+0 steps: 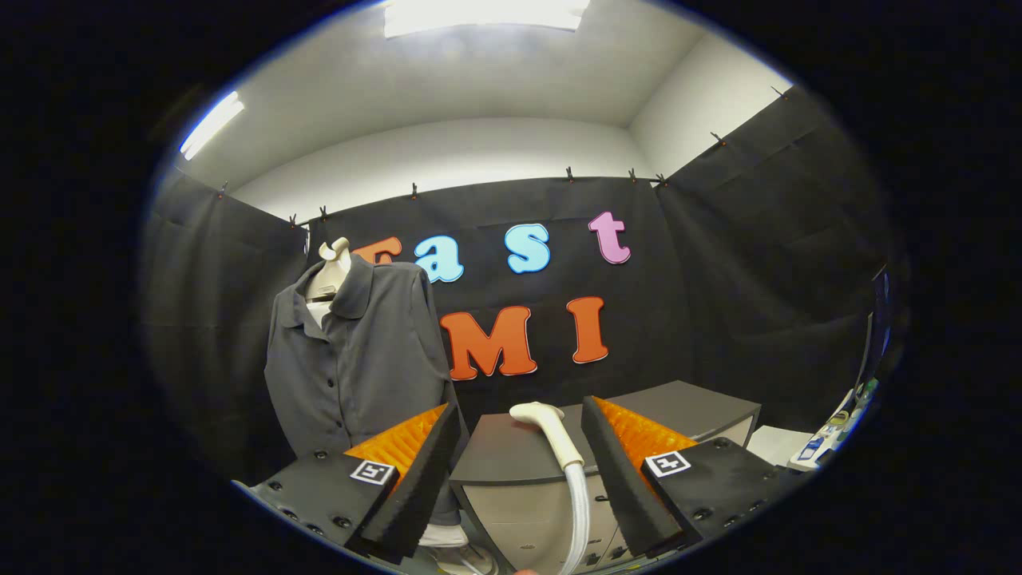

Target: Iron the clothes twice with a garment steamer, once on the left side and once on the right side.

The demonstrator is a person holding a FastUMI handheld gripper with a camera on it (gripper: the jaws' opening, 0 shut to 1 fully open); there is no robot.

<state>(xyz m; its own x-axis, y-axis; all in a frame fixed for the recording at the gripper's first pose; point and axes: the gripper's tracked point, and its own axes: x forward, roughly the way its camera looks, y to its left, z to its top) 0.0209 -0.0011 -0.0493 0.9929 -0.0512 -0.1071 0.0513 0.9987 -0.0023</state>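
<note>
The gripper (pixel 519 471) has its two fingers spread wide apart, holding nothing, and between them, a little ahead, lies the garment steamer head (pixel 551 431) on the dark top of a cabinet (pixel 511 471). Its pale handle points toward the fingers, and a ribbed white hose (pixel 579 511) trails off it down over the cabinet's front edge.

From where I stand, that handle looks like hard, smooth plastic: light enough, stiff, but rounded, so it could roll or slip if pinched near the tip. I would take it across the straight part of the handle, just above where the hose joins, with one finger on each side. The hose is soft and will drag behind, tugging the head a bit as it lifts.

The grey shirt (pixel 359 359) hangs on a mannequin bust (pixel 331 267) off to the left, beyond the left finger and well apart from the steamer. It is soft cloth, buttoned down the front, and will give way under any push, so the steamer ought to glide lightly over it.

There is open air between the cabinet and the shirt for the swing over. The cabinet's near edge and the hose hanging there are the things to mind, and some clutter sits on a white surface (pixel 778 443) far to the right
</note>
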